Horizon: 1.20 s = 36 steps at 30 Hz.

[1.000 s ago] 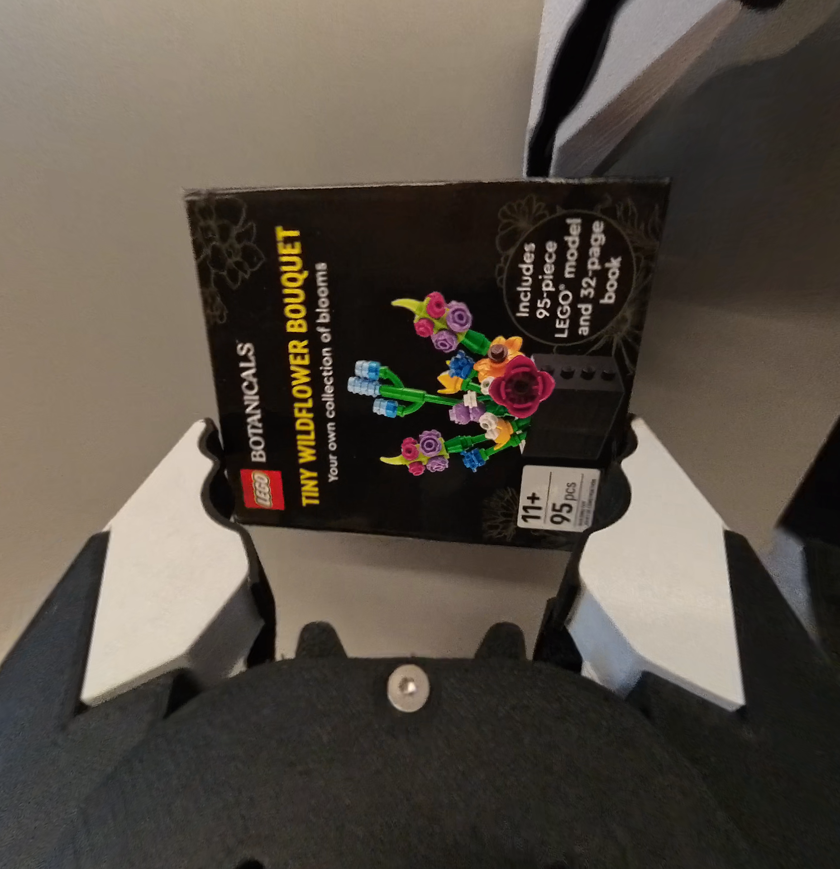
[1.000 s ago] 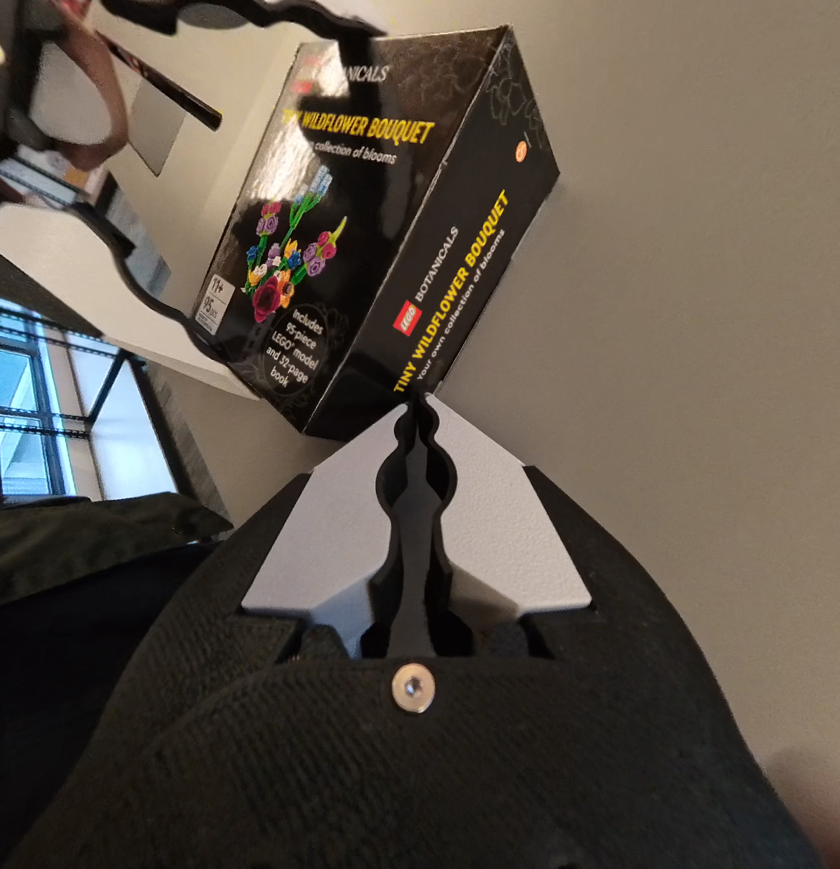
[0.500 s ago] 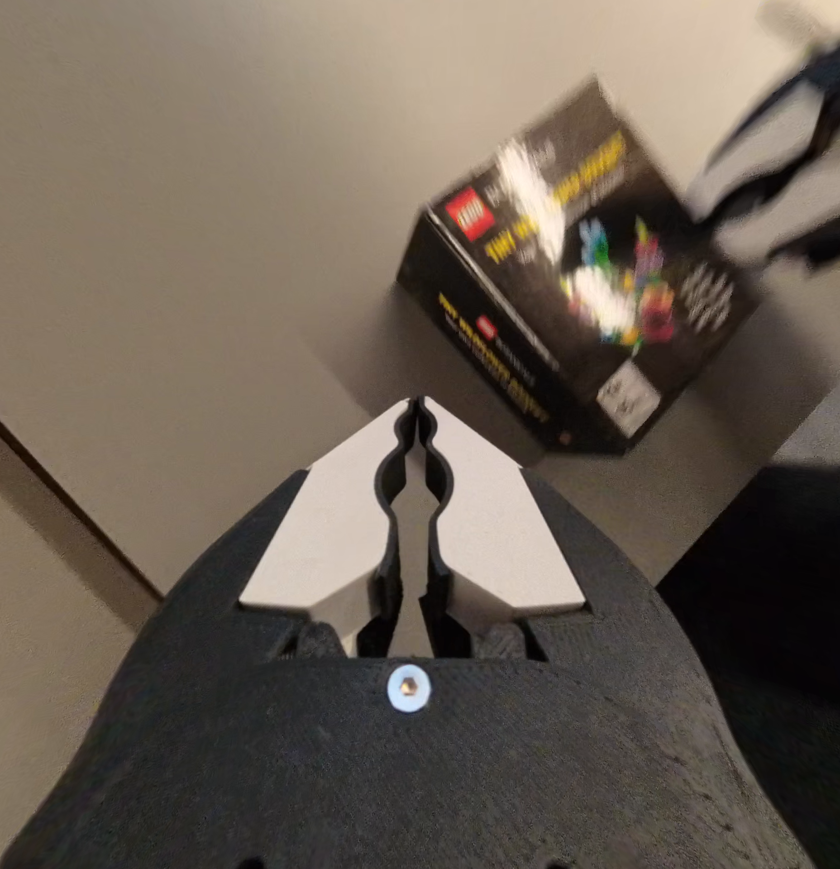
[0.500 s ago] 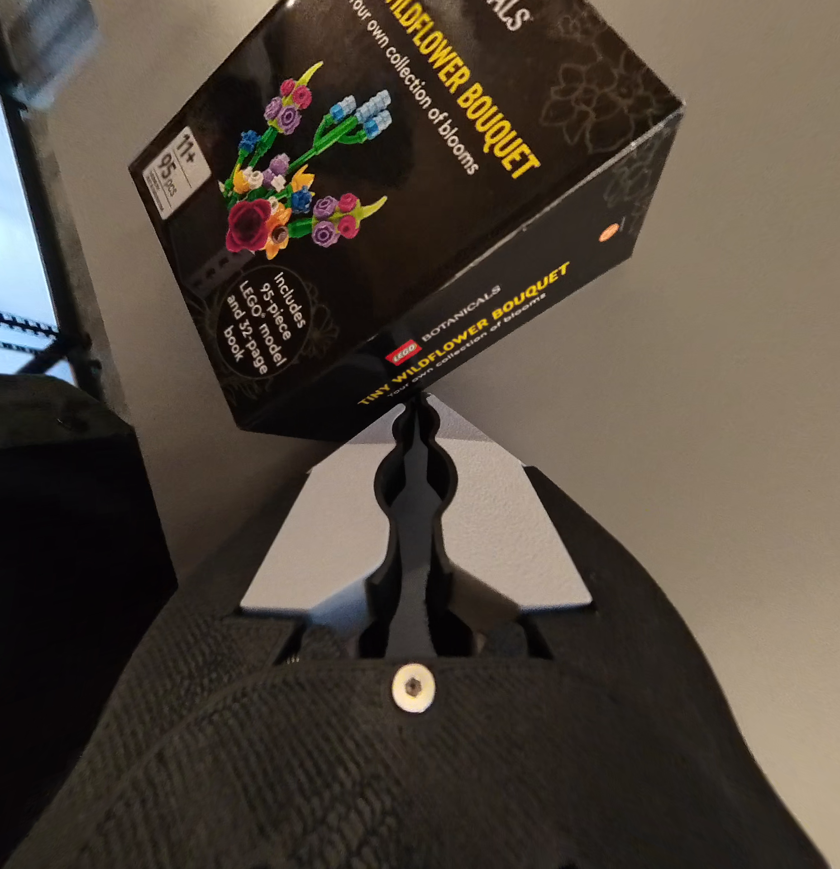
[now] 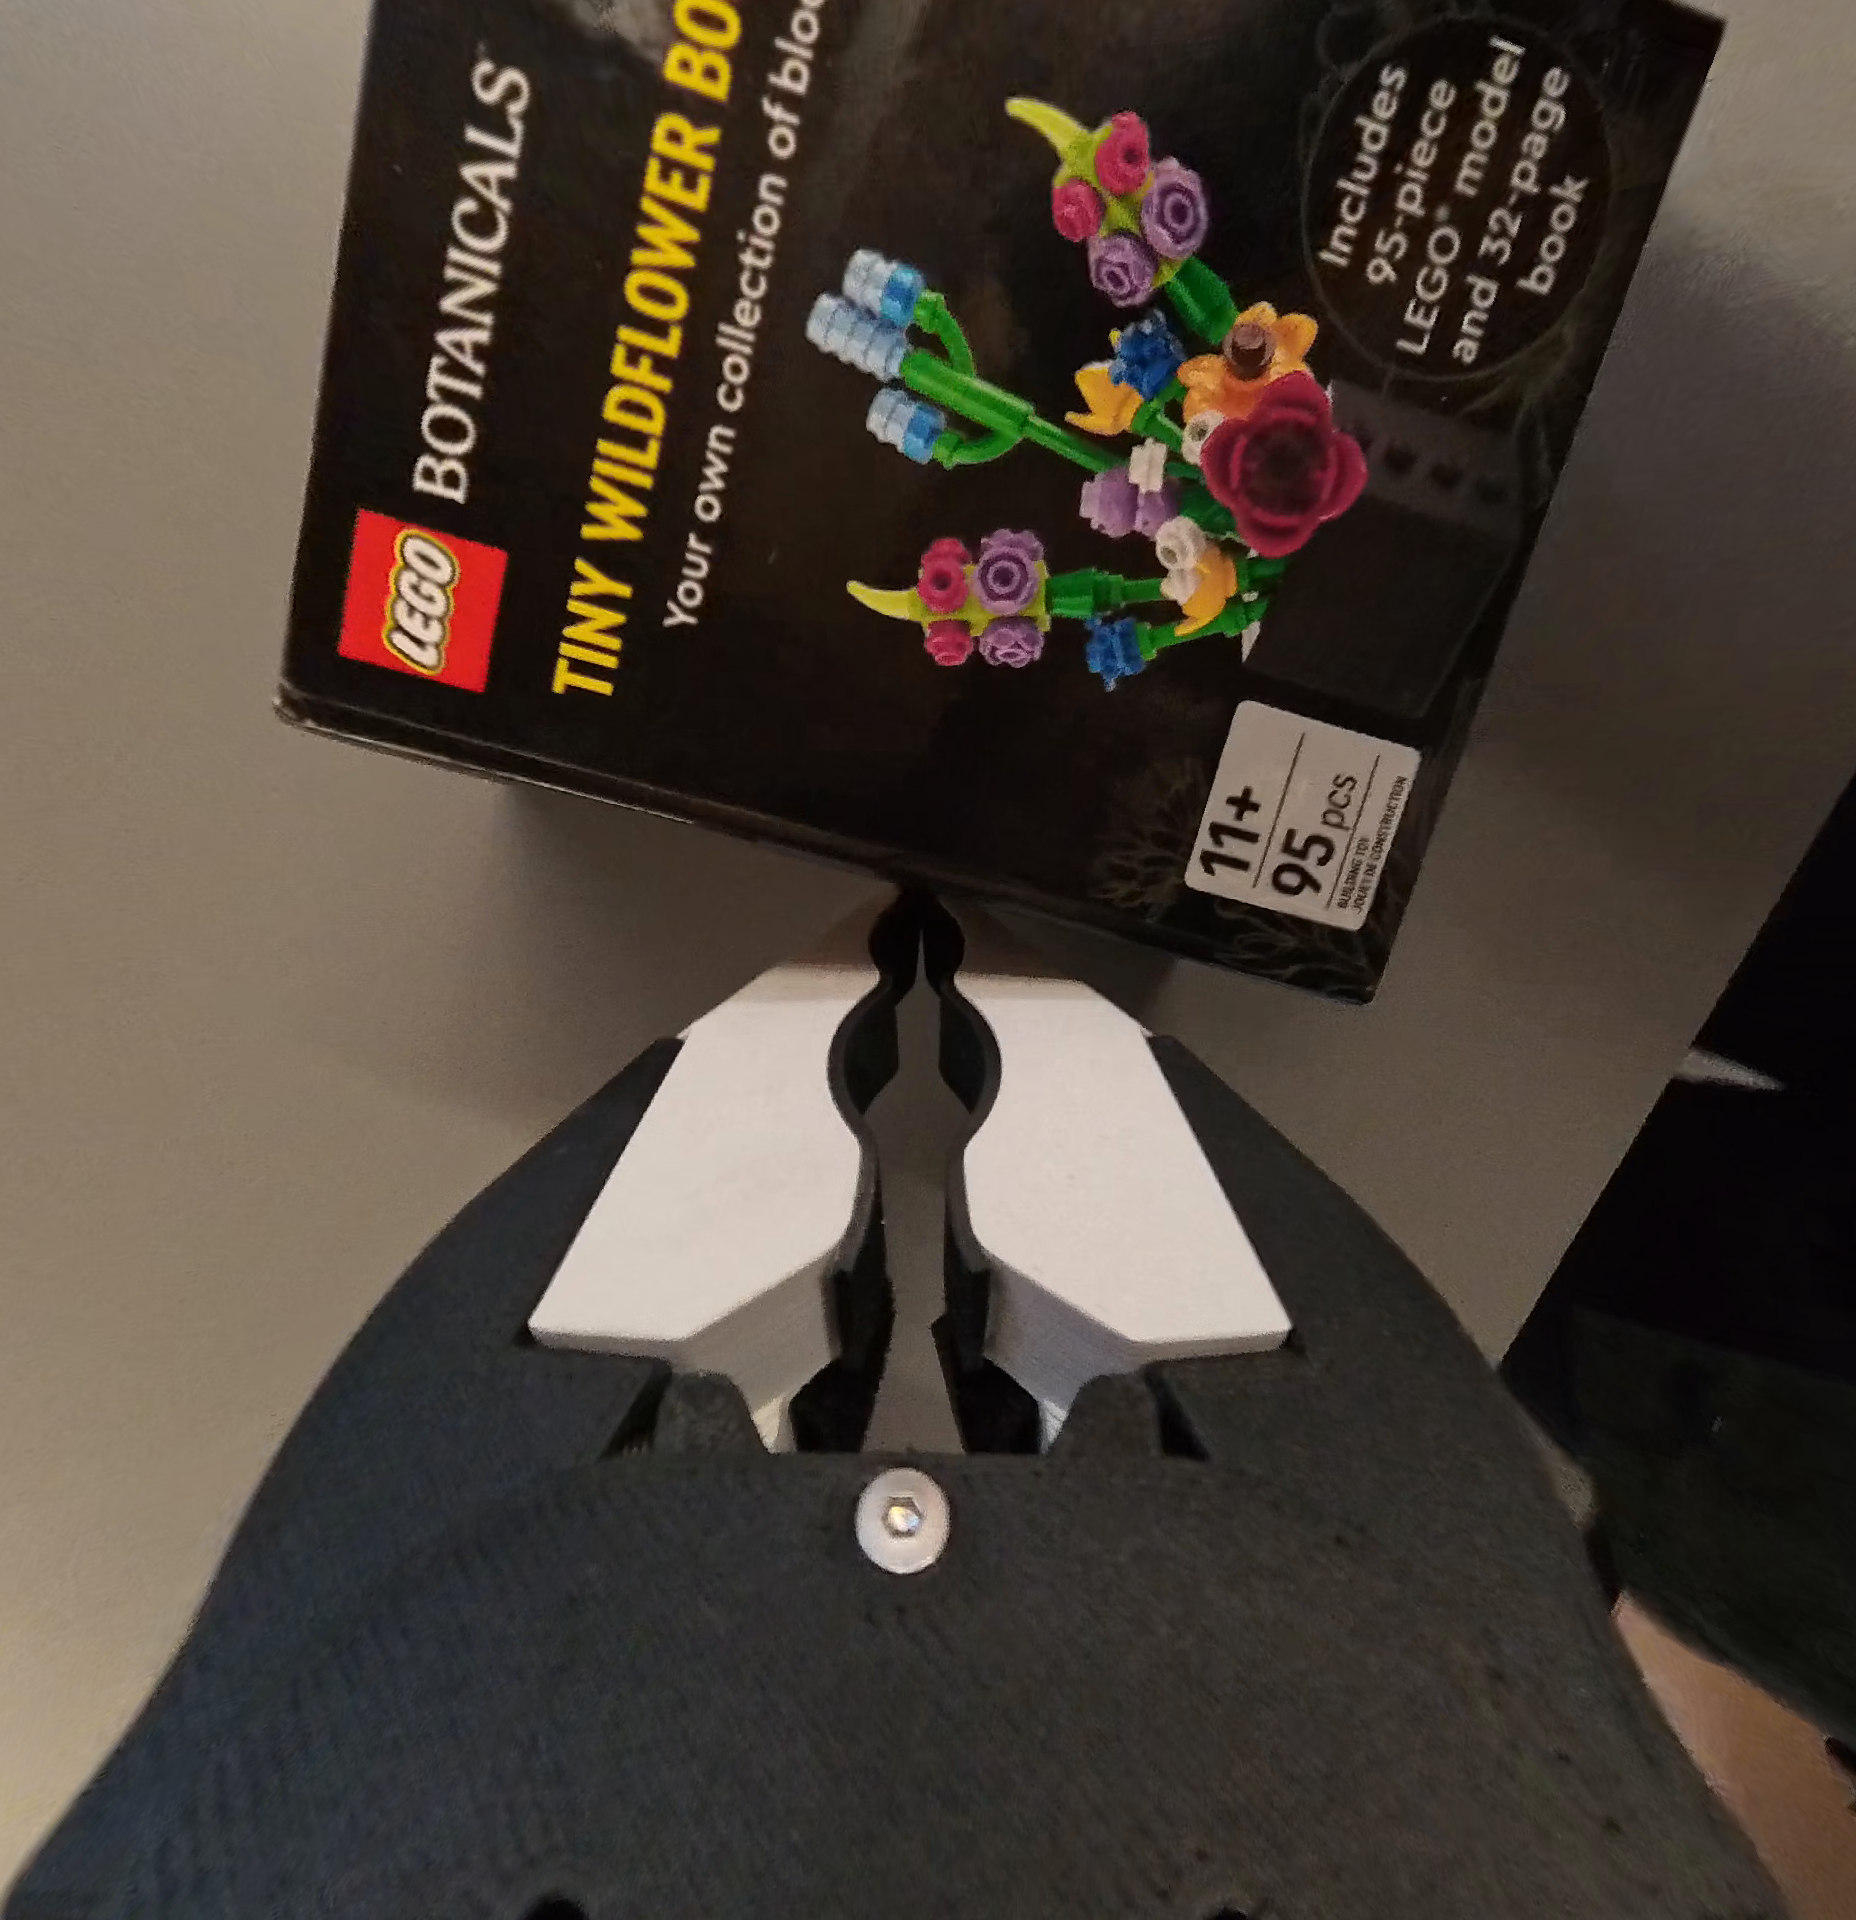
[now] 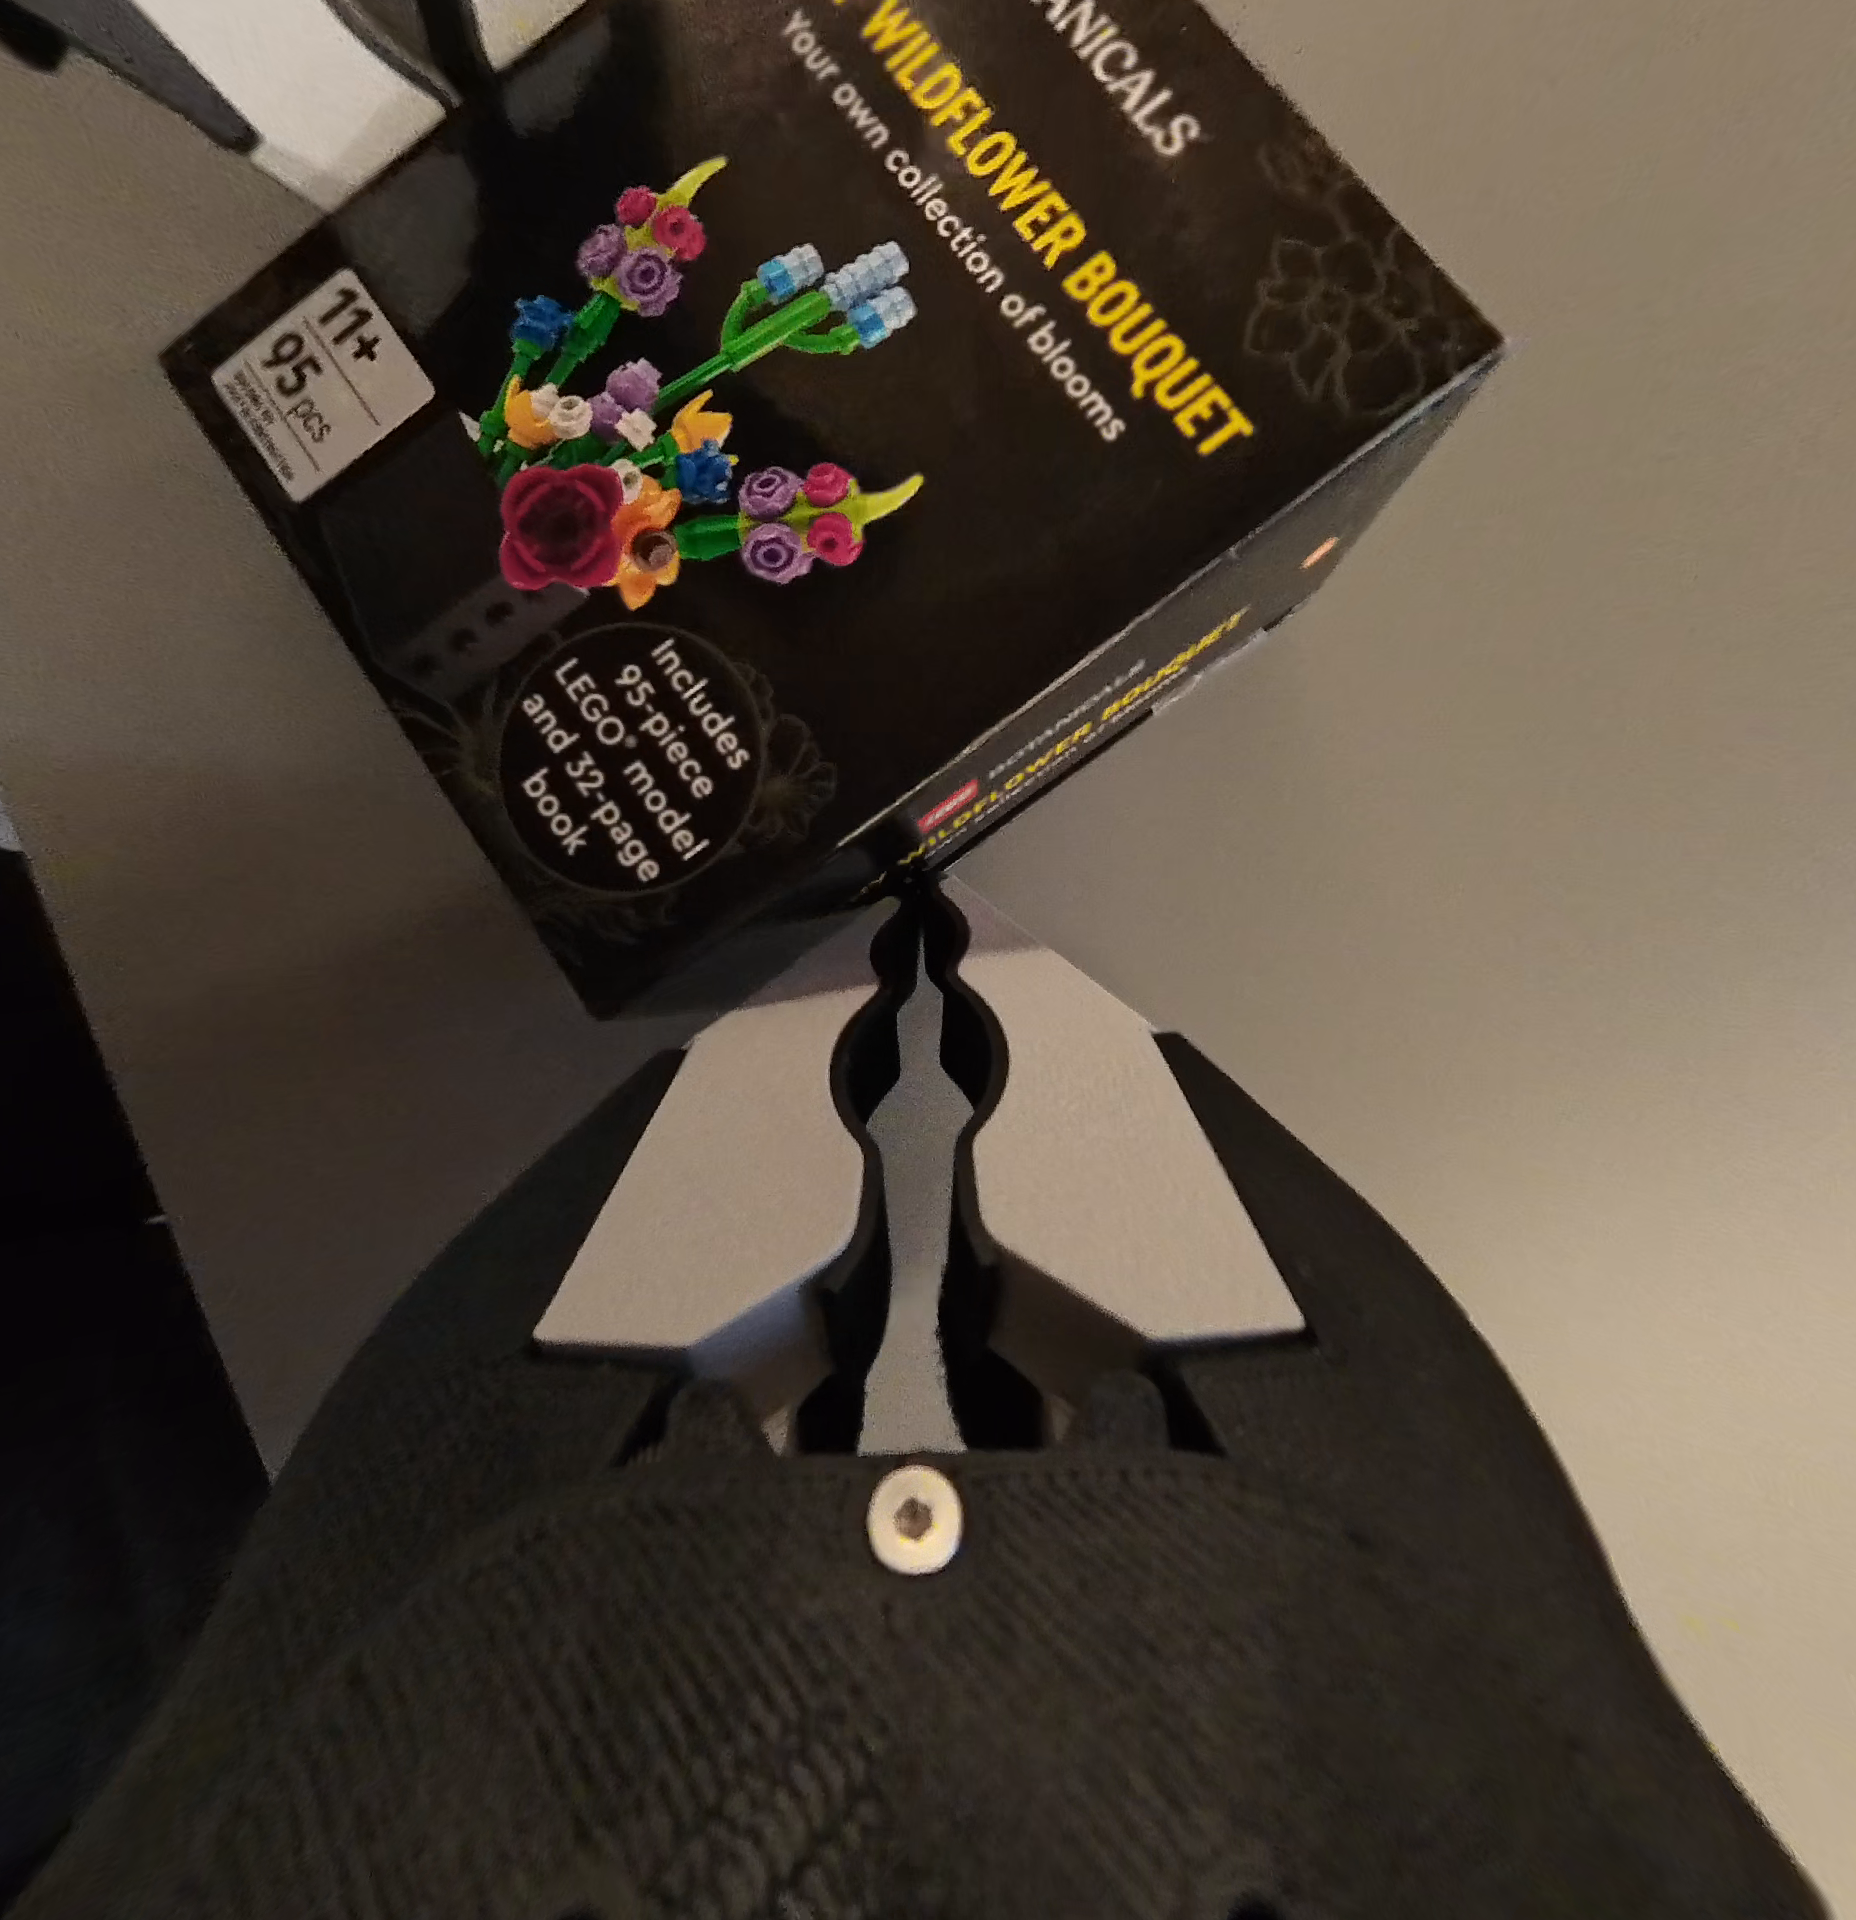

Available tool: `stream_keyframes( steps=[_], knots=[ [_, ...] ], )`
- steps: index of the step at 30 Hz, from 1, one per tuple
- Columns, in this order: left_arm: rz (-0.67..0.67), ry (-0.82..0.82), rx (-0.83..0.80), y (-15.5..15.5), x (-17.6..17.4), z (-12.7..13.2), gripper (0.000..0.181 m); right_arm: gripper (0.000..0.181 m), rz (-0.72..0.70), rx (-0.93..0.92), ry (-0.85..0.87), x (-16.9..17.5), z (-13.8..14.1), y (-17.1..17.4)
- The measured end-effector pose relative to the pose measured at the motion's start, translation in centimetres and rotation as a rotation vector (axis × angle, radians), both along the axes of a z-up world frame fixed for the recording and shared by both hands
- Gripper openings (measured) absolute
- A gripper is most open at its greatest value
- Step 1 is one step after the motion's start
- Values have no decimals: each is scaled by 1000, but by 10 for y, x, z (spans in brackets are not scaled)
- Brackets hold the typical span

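Two tools meet one box [image 5: 903, 416] on the grey counter [image 5: 176, 1039]. We see the left tool [image 5: 916, 920] clenched, its tips touching the box's near lower edge. The right tool [image 6: 919, 904] is likewise clenched, empty, tips against a box corner [image 6: 903, 862]. The box lies flat, its flower picture facing up.

Writing everywhere on the black box [image 5: 799, 748]. In the left wrist view, a red square logo patch [image 5: 422, 600] sits at lower left, and a line of bold yellow lettering [image 5: 643, 416] runs up beside it between thinner white lines. There is a white panel [image 5: 1301, 821] with dark figures at lower right and a round badge [image 5: 1454, 197] of white lettering at upper right. In the right wrist view, the box's narrow side face [image 6: 1163, 665] carries a small red patch [image 6: 948, 821] with blurred yellow print.
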<state>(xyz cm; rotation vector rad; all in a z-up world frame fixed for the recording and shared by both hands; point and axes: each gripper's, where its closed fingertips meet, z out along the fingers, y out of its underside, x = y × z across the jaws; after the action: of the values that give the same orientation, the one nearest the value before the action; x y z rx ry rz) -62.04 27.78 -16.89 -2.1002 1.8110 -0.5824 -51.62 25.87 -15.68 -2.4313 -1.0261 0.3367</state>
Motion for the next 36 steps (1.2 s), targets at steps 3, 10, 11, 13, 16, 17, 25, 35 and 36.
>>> stream_keyframes(
  steps=[3, 10, 11, 13, 16, 17, 25, 35, 36],
  knots=[
    [82, -61, -19, -2, 19, 0, 0, 0, -38, 13, -51, 18, 13, -1],
    [181, -95, -68, -6, 47, 0, 0, 0, -70, 30, -108, 42, 29, -12],
    [177, -90, -65, -7, 48, 0, 0, 0, -83, 28, -102, 42, 29, -14],
    [179, -78, -67, -8, 48, 0, 0, 0, -109, 5, -70, 42, 25, -17],
    [185, -71, -111, -8, 48, 0, 0, 0, -154, 8, -16, 41, 26, -16],
    [181, -74, -128, -10, 48, 0, 0, 0, -173, 15, 7, 42, 29, -15],
    [206, -100, -211, -14, 52, 0, 0, 0, -444, -114, 266, 53, 21, 0],
    [379, -77, -271, 0, 35, 6, 0, 0, -545, -166, 406, 41, 11, 6],
    [419, -123, -286, 5, 31, 15, 0, 0, -541, -179, 416, 38, 8, 5]
  ],
)
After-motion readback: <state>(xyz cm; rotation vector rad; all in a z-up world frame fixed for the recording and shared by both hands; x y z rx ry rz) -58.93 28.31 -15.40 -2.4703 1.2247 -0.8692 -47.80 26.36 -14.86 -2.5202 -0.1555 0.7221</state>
